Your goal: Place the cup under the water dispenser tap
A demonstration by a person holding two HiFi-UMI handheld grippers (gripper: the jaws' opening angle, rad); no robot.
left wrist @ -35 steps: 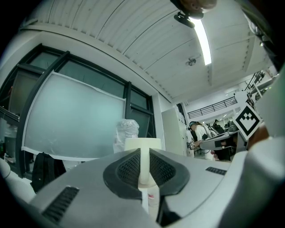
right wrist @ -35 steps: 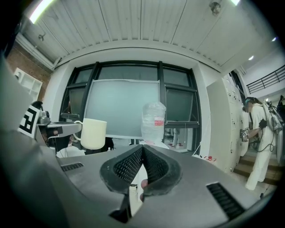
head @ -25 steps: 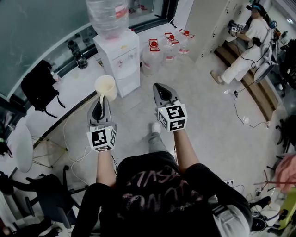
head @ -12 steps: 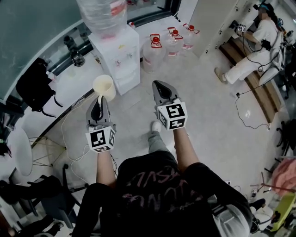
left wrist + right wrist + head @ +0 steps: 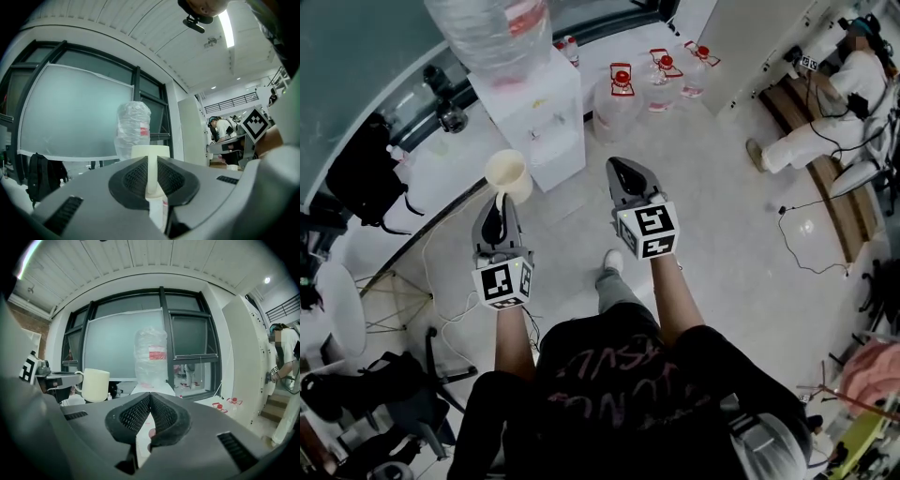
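A cream cup (image 5: 509, 172) hangs in the air in front of my left gripper (image 5: 497, 205), which is shut on the cup's handle (image 5: 152, 176). From the right gripper view the same cup (image 5: 95, 385) shows at the left, upright. The white water dispenser (image 5: 534, 112), with a clear bottle (image 5: 487, 36) on top, stands ahead; its taps (image 5: 546, 132) face me. My right gripper (image 5: 625, 178) is held beside the left one, a little to the right, shut and holding nothing (image 5: 149, 405). Both point towards the dispenser.
Three water jugs with red caps (image 5: 654, 77) stand on the floor right of the dispenser. A curved white counter (image 5: 441, 173) with a black bag (image 5: 364, 174) runs along the left. A person in white (image 5: 825, 103) stands at the far right.
Both grippers and the cup have moved forward, so the dispenser is closer and its bottle fills more of the head view's top edge. The grip on the cup is unchanged.
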